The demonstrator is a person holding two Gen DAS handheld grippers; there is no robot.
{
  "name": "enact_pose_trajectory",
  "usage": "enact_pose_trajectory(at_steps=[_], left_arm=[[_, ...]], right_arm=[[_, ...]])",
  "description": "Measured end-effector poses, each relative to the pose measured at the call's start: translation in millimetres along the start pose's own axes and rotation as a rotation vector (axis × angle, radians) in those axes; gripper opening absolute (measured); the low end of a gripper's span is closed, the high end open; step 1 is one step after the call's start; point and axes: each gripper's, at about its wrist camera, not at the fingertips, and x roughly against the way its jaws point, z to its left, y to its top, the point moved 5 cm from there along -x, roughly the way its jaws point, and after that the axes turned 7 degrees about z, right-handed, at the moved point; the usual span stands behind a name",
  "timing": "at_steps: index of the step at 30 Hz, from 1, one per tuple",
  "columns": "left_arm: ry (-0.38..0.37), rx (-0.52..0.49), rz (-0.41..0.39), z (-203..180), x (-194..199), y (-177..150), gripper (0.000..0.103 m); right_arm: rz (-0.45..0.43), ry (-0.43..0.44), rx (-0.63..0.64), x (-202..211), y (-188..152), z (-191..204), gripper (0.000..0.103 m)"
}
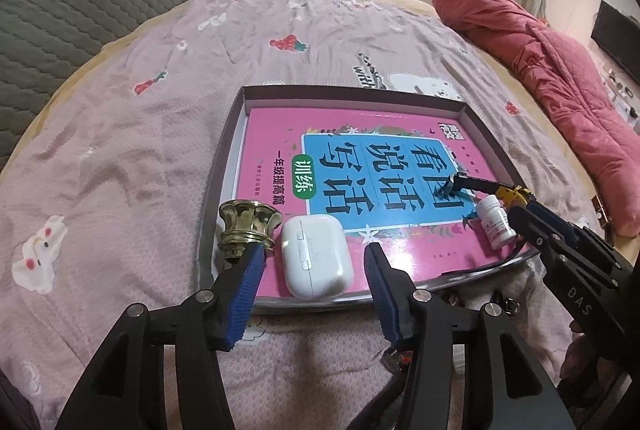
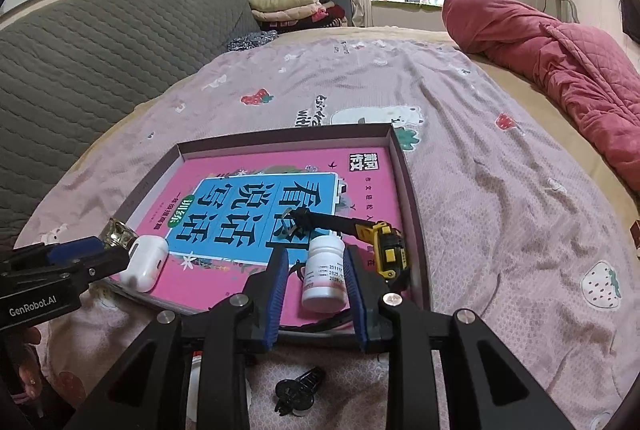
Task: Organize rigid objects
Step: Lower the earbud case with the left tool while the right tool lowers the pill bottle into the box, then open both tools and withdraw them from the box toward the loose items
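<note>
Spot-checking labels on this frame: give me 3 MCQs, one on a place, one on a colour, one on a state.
1. Where does the white earbud case lie?
A. on the pink book in the tray
B. on the bedsheet outside the tray
C. on the red quilt

2. What colour is the body of the tape measure?
A. green
B. yellow and black
C. white

3. How do the left tongs stand?
A. clamped on the brass knob
B. clamped on the pill bottle
C. open, with the earbud case between the fingers

Answers:
1 A: the case rests on the pink book inside the tray.
2 B: its housing shows yellow with black parts.
3 C: gaps show between both pads and the case.
</note>
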Motion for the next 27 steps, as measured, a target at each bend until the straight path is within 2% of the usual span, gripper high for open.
enact_pose_trajectory(at_steps=[9,15,27], left_arm=[[-0.002,0.004,-0.015,1,13,-2,0.059],[0.004,0.006,-0.029,2,23,-5,0.063],[0.005,0.002,-0.056,2,44,-9,0.064]], right_arm=[[-0.030,0.001,0.011,16,2,-3,0.037],[-0.044,0.006,0.033,26,1,4,0.038],[-0.062,0.019,0.048,45,-4,10,0.044]])
